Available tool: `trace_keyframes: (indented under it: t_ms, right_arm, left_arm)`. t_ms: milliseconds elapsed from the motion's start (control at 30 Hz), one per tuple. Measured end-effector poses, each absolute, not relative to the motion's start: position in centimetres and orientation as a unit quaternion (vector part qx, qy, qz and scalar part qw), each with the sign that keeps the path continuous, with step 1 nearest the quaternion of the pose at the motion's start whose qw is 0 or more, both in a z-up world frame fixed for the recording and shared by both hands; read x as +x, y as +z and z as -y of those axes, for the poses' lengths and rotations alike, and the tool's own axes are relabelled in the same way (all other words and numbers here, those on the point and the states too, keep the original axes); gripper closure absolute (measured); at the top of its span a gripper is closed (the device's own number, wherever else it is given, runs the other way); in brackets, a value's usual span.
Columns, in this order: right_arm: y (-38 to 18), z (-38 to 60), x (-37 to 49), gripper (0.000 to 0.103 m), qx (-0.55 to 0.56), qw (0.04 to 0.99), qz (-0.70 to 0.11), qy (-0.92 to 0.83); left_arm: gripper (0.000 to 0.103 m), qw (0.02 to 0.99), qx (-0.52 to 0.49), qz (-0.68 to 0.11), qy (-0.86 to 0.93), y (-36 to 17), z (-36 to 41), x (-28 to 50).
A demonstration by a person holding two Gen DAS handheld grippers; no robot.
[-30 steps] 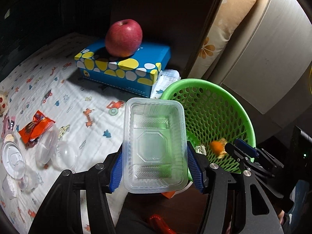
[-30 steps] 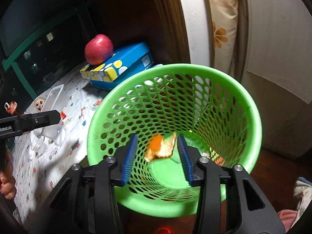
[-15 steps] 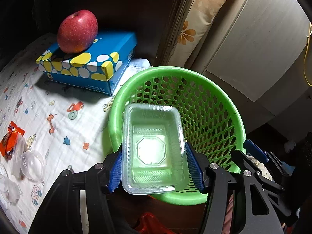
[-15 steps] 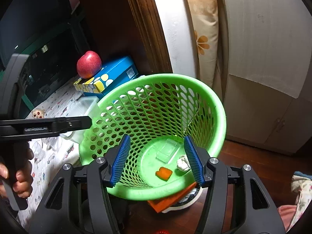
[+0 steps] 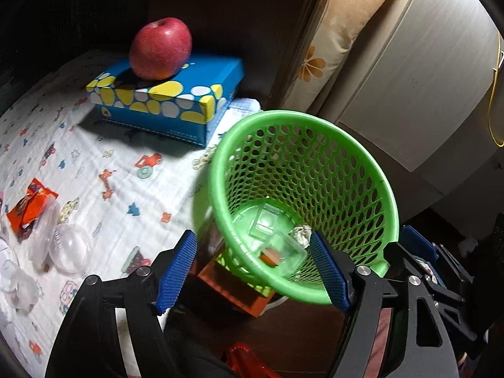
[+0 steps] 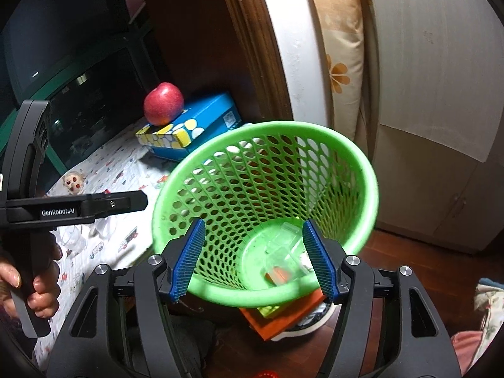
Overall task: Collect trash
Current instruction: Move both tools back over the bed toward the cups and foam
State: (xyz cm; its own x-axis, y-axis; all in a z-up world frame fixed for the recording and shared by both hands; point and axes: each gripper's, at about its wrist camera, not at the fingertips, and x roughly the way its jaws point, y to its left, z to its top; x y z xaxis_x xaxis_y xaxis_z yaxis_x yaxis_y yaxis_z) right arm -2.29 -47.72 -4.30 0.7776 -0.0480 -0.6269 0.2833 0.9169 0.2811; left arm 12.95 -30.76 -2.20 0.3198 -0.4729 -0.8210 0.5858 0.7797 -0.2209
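A green mesh basket [image 5: 371, 170] stands at the edge of the patterned cloth; it also shows in the right wrist view [image 6: 362, 157]. Inside lie a clear plastic container [image 5: 288, 252], an orange scrap [image 5: 270, 256] and a crumpled wad [image 5: 301, 232]. My left gripper [image 5: 253, 272] is open and empty just above the basket's near rim. My right gripper [image 6: 253, 260] is open and empty over the same rim. On the cloth lie an orange wrapper [image 5: 30, 208] and clear plastic cups [image 5: 67, 245].
A red apple [image 5: 160, 52] sits on a blue spotted tissue box [image 5: 170, 100] at the back of the cloth. An orange box [image 5: 233, 286] lies under the basket. A flowered cushion [image 5: 334, 41] and a cabinet [image 5: 425, 72] stand behind.
My left gripper opened and dropped the clear container into the basket. My right gripper earlier let go of the orange scrap, which now lies in the basket, and it stays open.
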Motion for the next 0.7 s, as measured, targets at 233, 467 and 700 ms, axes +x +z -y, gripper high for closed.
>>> trace_keyframes:
  t_ms: [233,467,700]
  right_arm:
    - [-3.8,44.2,-0.5,0.035,0.166,0.929,-0.327,-0.053]
    - [-3.5,39.7,2.3,0.034,0.145,0.930,-0.337,-0.008]
    - [-3.1,34.6,5.1,0.034,0.124,0.929,-0.346,0.040]
  left_arm:
    - [0.031,0.839,0.051,-0.480,-0.250,-2.6,23.1,13.4]
    - [0.031,0.860,0.023,-0.479,-0.175,-2.8,14.5,14.3]
    - [0.031,0.873,0.006,-0.474,-0.113,-3.2,6.0,15.1]
